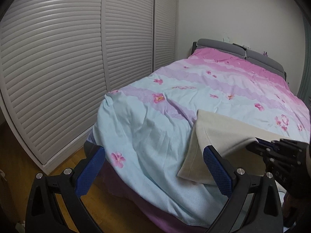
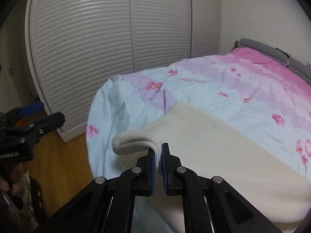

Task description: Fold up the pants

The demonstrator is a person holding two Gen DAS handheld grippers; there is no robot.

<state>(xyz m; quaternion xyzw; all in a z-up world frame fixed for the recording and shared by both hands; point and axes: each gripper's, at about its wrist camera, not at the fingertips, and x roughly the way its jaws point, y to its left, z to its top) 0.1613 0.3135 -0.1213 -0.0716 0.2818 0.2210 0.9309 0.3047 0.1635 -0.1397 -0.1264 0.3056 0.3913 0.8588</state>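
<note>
My right gripper point(image 2: 159, 156) is pinched tight on a bunched edge of the cream pants point(image 2: 204, 145), which lie across the near end of the bed point(image 2: 194, 85), one part draping over its edge. My left gripper point(image 1: 153, 171) stands wide open with nothing between its pads, just beside the hanging cloth. I judge this the start of a fold: one edge is lifted, the other not yet caught. Next, my left must close on the matching edge so both carry the cloth over evenly.
</note>
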